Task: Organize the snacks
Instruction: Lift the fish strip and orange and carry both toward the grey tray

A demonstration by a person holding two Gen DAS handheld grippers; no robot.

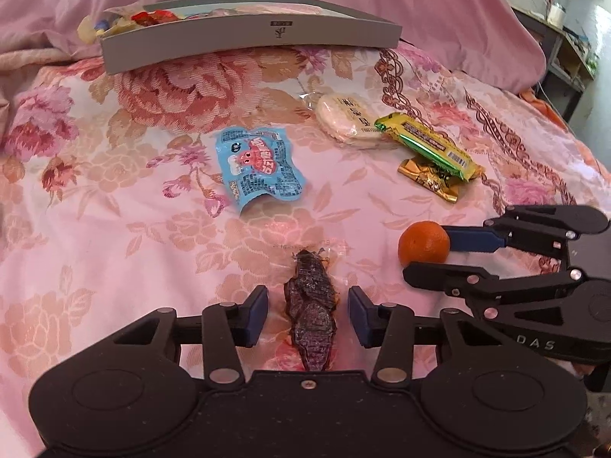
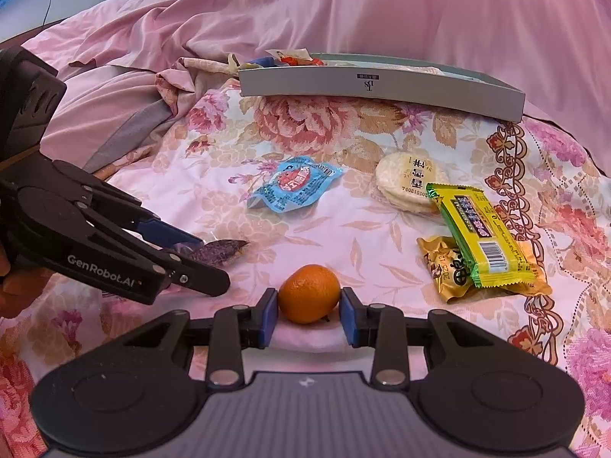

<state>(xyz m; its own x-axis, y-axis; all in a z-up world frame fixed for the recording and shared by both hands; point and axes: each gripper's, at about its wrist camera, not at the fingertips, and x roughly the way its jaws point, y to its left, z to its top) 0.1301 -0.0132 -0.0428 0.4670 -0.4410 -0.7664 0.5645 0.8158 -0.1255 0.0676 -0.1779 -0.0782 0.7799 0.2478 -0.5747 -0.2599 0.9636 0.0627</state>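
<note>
A dark dried-meat snack in clear wrap [image 1: 311, 315] lies on the floral bedspread between the fingers of my left gripper [image 1: 307, 315], which is open with gaps on both sides. A small orange [image 2: 308, 293] sits between the blue pads of my right gripper [image 2: 308, 316], which are closed against its sides. The orange also shows in the left wrist view [image 1: 423, 243]. A grey shallow box [image 1: 244, 42] with several wrapped snacks in its left end stands at the back.
Loose on the bedspread lie a blue snack packet [image 1: 259, 166], a round rice cracker pack [image 1: 349, 120], a yellow-green bar [image 1: 427, 145] and a gold wrapped sweet [image 1: 429, 179]. A pink quilt [image 2: 343, 11] is bunched behind the box.
</note>
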